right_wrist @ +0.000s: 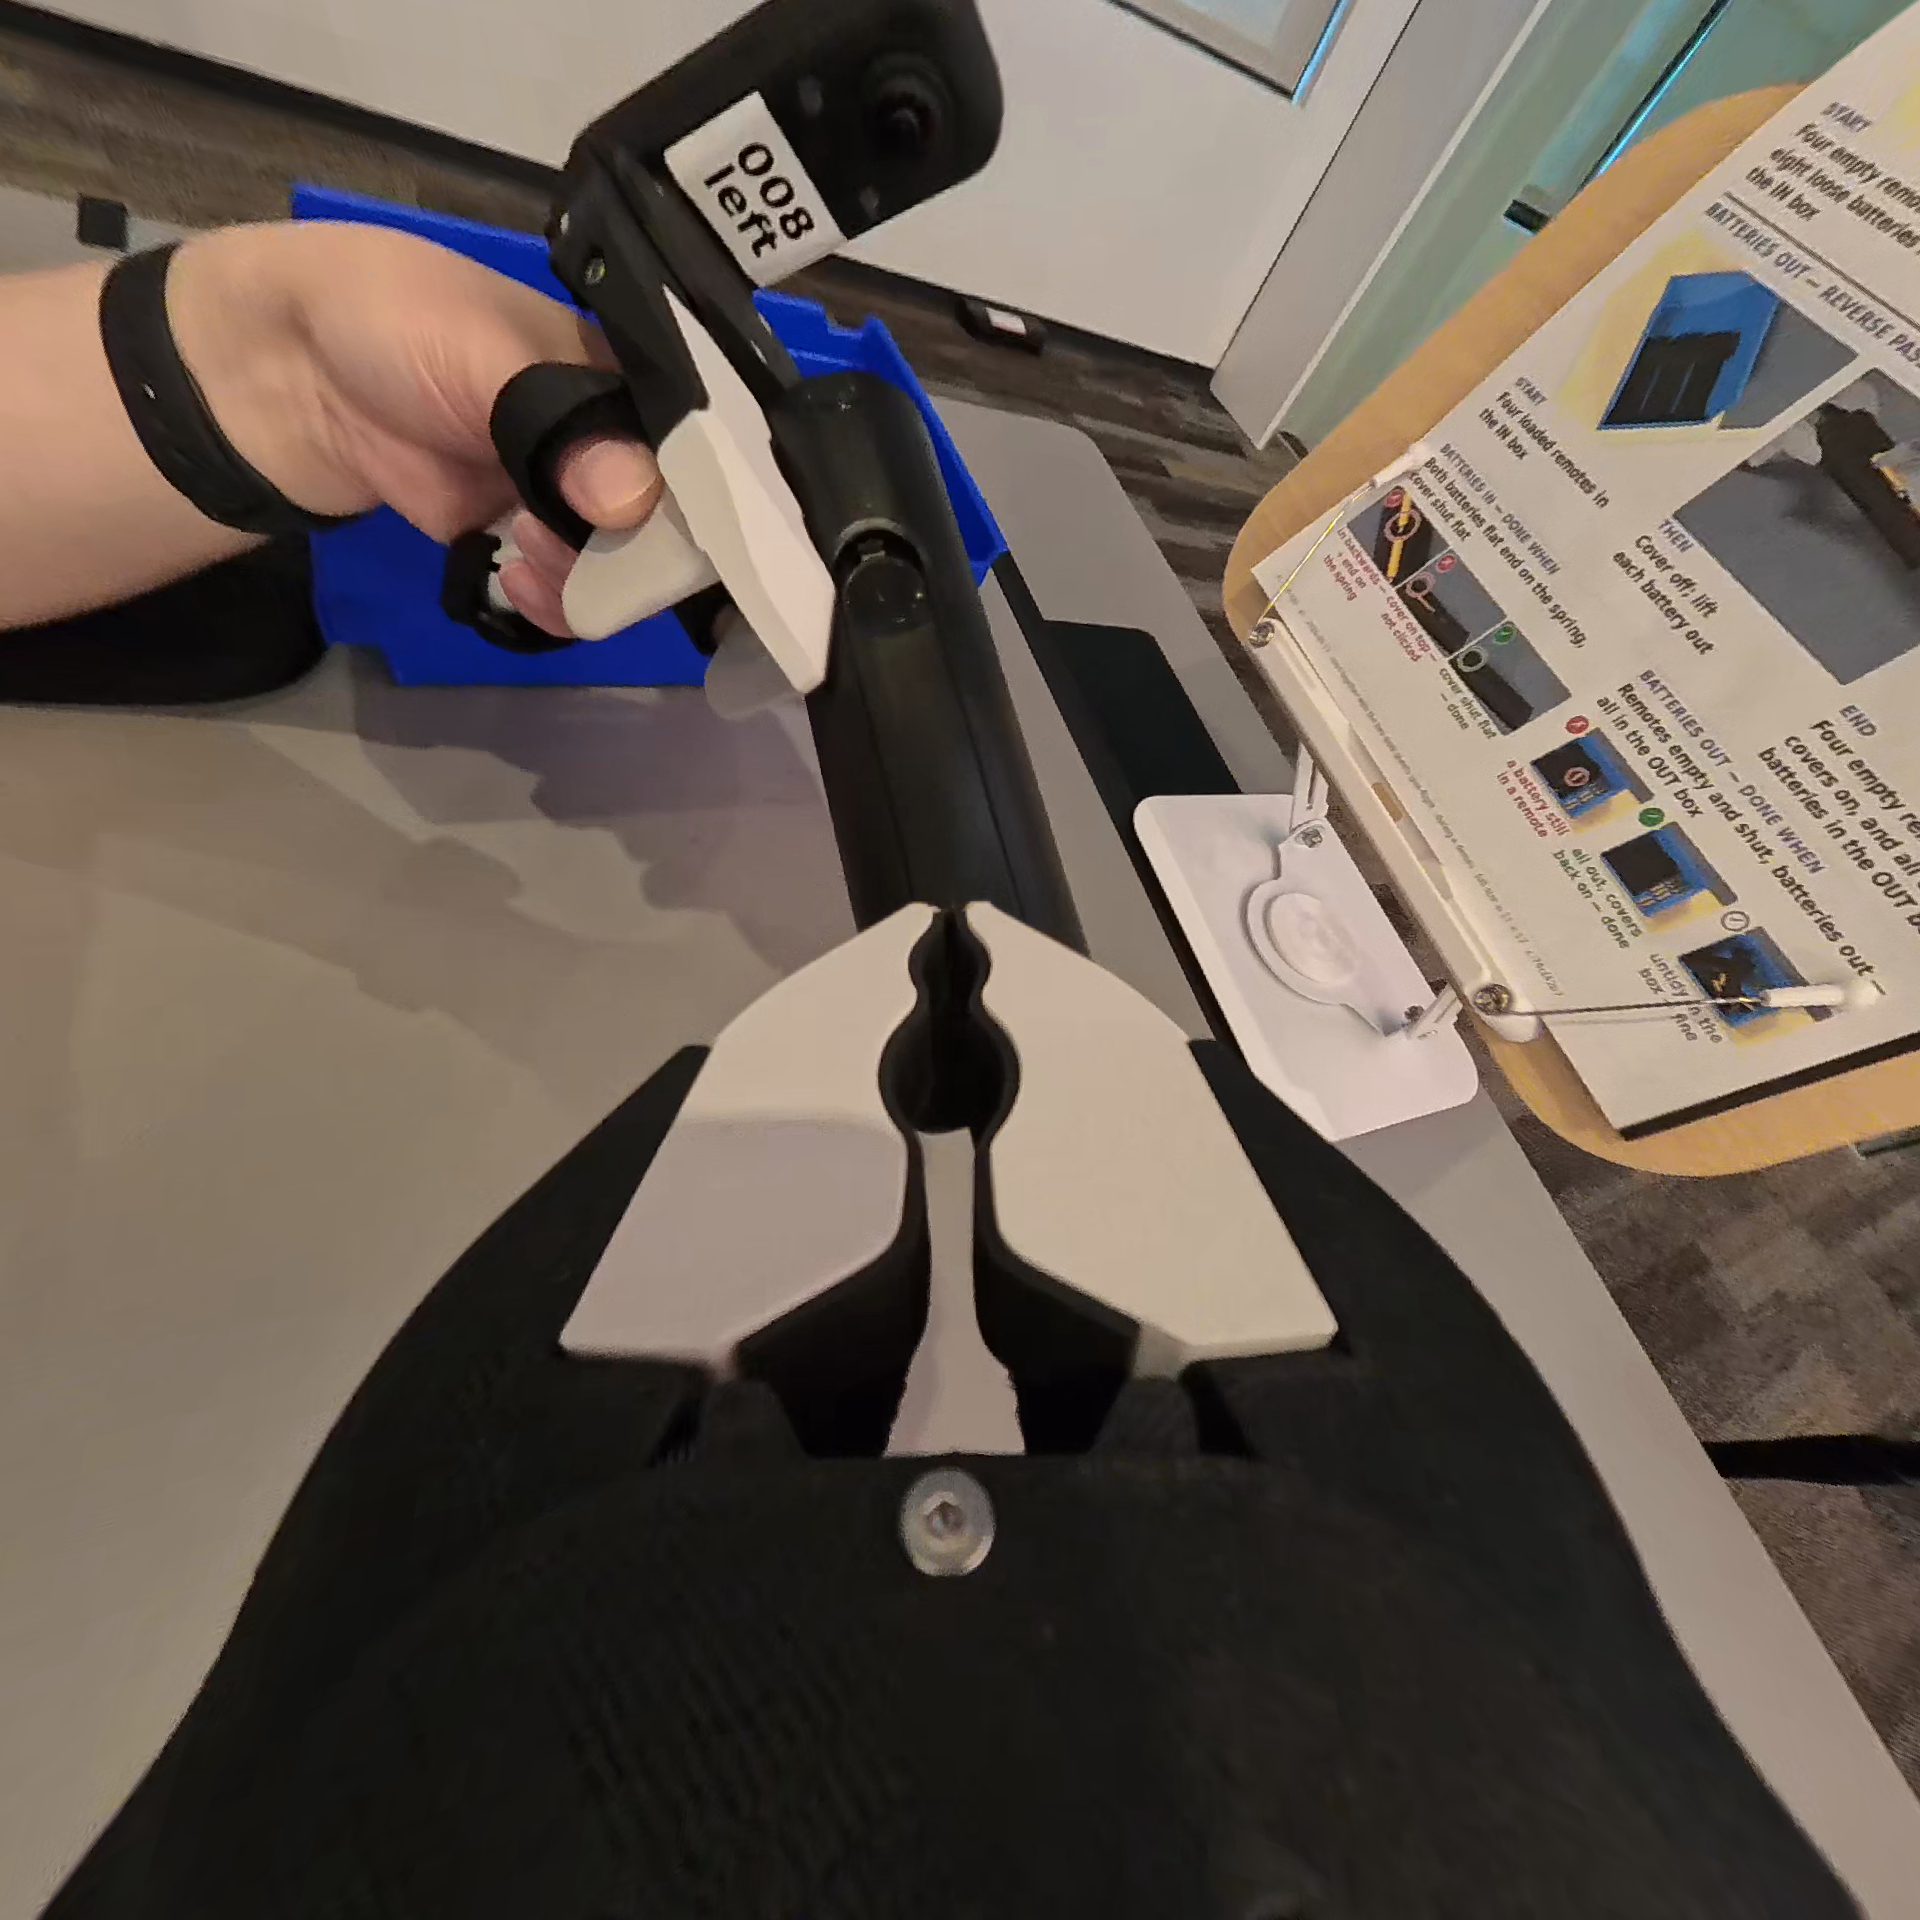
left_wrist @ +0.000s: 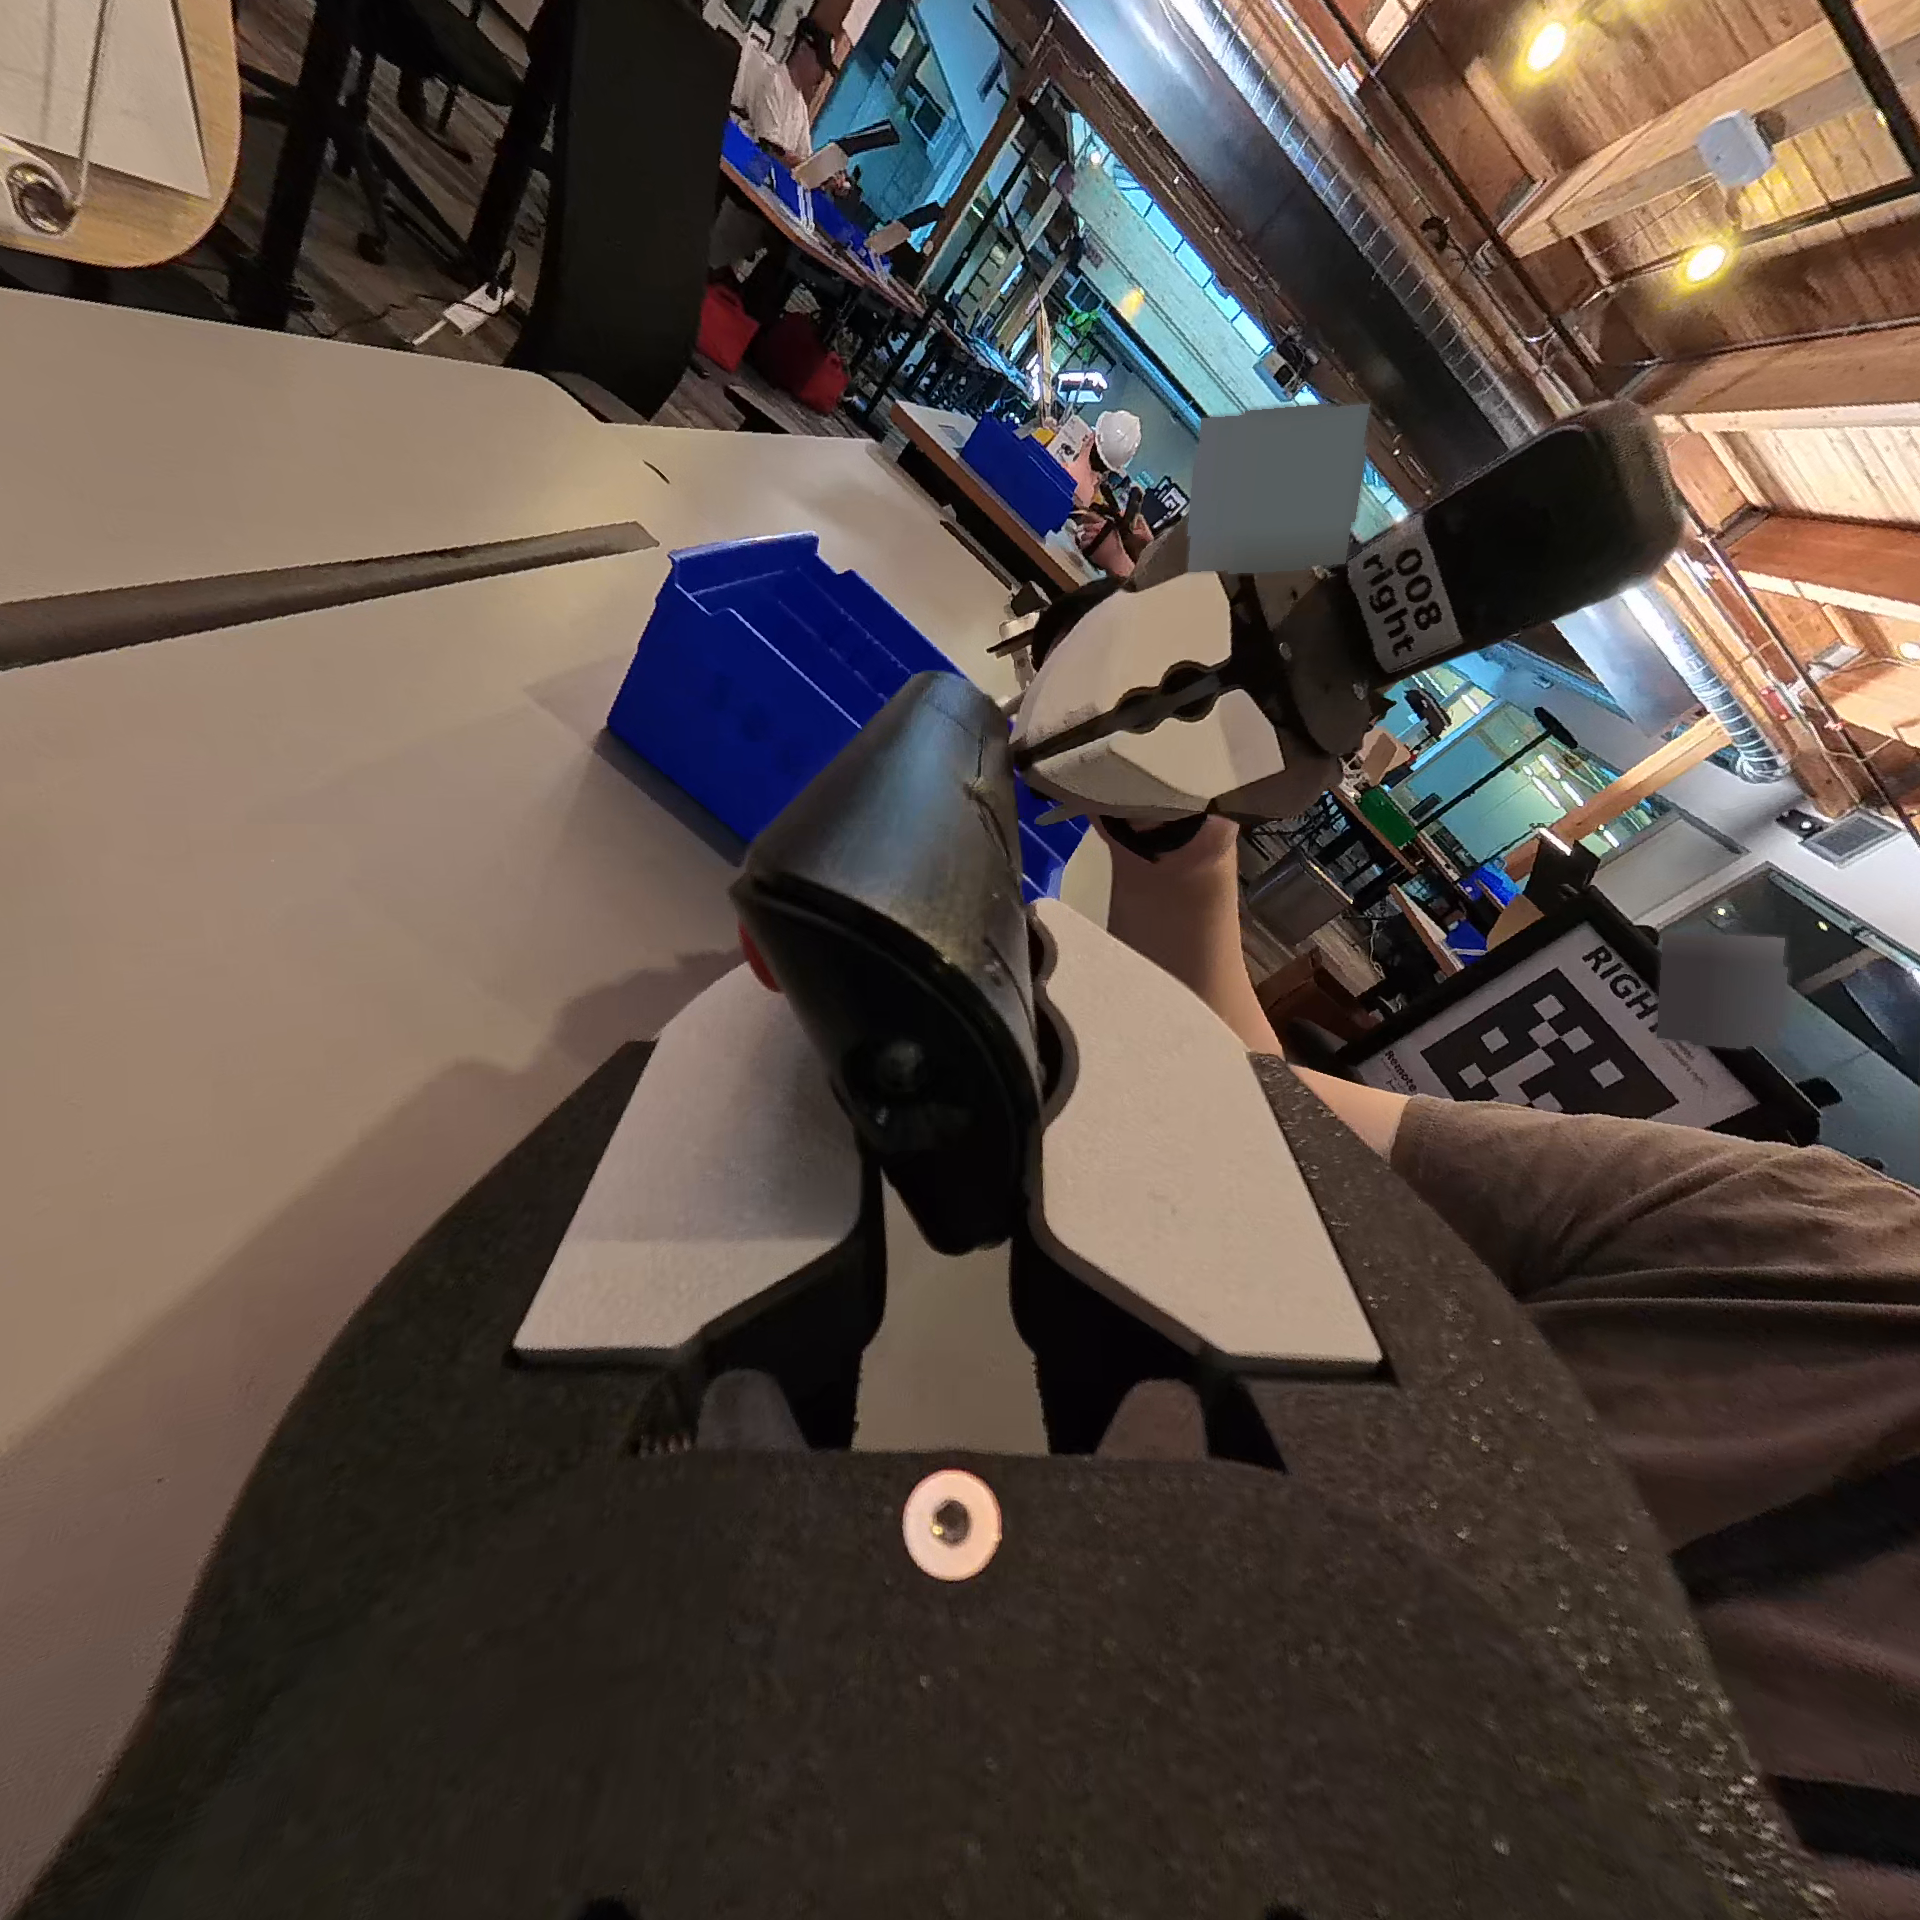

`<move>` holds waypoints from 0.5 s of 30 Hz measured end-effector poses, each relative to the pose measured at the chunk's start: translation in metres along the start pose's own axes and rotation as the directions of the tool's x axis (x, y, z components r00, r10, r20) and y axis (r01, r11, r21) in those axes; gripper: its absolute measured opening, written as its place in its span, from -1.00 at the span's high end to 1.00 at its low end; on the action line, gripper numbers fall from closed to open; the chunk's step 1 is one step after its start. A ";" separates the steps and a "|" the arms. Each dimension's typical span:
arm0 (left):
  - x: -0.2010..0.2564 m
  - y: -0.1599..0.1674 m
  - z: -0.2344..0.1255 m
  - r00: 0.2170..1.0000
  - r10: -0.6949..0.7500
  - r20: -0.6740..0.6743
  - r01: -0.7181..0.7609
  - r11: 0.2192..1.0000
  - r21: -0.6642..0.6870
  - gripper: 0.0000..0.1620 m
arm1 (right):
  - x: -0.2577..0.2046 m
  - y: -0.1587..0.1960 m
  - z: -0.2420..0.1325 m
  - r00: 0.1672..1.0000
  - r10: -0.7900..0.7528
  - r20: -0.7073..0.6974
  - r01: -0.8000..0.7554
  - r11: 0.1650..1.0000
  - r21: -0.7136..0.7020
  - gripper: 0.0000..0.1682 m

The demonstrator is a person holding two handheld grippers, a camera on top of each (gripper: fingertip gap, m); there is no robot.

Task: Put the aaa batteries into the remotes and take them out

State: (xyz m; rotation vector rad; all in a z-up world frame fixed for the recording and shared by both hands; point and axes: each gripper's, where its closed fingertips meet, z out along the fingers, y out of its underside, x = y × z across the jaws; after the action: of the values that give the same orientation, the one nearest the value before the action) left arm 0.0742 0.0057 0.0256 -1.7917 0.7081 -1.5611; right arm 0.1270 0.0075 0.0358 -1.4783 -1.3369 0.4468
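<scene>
Two claws meet one black remote [left_wrist: 914, 997]: left claw [left_wrist: 951, 1049] grips it, right claw [right_wrist: 948, 920] clenched at its end.

Remote [right_wrist: 914, 665] extends between left gripper [right_wrist: 774, 582] and right gripper [right_wrist: 948, 920], above the table [right_wrist: 312, 1039]. Bin [left_wrist: 758, 675] on table behind remote. Instruction board [right_wrist: 1621, 665] stands right of table.

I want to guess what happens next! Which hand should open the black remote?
Probably the right. The right gripper rests its shut jaws at the end of the remote; the left gripper is busy clamping its body.
</scene>
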 end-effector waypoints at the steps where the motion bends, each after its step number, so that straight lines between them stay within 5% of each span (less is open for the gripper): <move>1: 0.000 0.001 0.001 1.000 0.000 0.000 0.000 1.000 -0.004 0.71 | -0.001 0.000 0.001 1.000 -0.009 -0.003 0.009 1.000 -0.008 0.98; 7: 0.001 0.003 0.003 1.000 -0.003 -0.007 0.003 1.000 -0.013 0.70 | -0.003 -0.002 0.002 0.999 -0.042 -0.019 0.042 0.999 -0.020 0.97; 11: 0.001 -0.004 -0.003 1.000 -0.005 -0.009 0.005 1.000 0.015 0.70 | 0.008 -0.027 -0.028 0.997 -0.033 -0.070 0.041 0.991 0.126 0.97; 15: 0.008 -0.015 -0.017 0.999 -0.012 -0.046 0.015 0.998 0.058 0.71 | 0.009 -0.015 -0.050 0.999 -0.013 0.038 0.007 0.989 0.151 0.98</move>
State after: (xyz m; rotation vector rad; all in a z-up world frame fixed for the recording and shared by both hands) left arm 0.0587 0.0069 0.0438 -1.7262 0.6660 -1.6201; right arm 0.1623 -0.0091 0.0710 -1.3438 -1.3106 0.5607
